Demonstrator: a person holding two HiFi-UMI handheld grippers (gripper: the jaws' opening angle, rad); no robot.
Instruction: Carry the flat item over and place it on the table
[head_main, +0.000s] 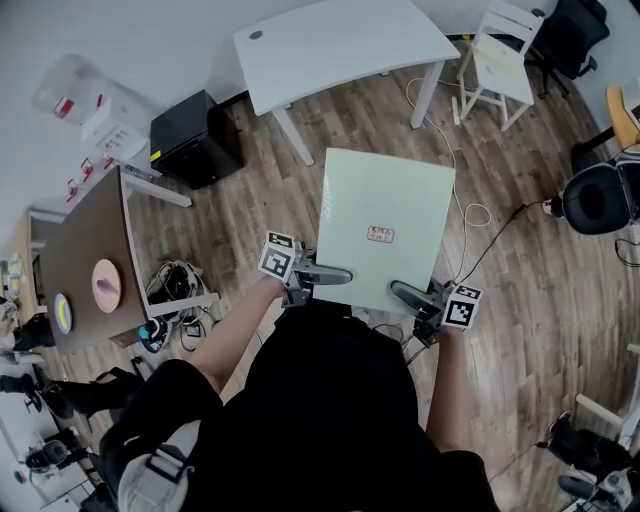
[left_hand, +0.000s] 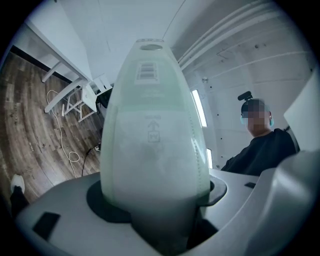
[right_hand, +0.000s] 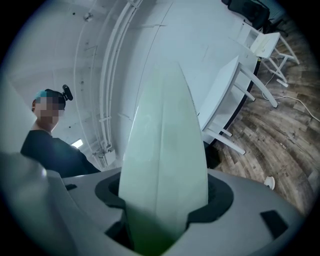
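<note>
Grip check: left gripper (head_main: 322, 274) and right gripper (head_main: 410, 294) each clamp the near edge of the pale green flat board (head_main: 385, 215), one toward each near corner. The jaws stand fairly wide, with the board's edge filling the gap between them. A hold at two points likely keeps the board roughly level and stops it swinging. It hangs above the wood floor (head_main: 520, 260), short of the white table (head_main: 340, 45) ahead. Placement not yet done, judged mid-carry.

red label (head_main: 380, 235) on panel (head_main: 385, 185), txt illegible
</note>
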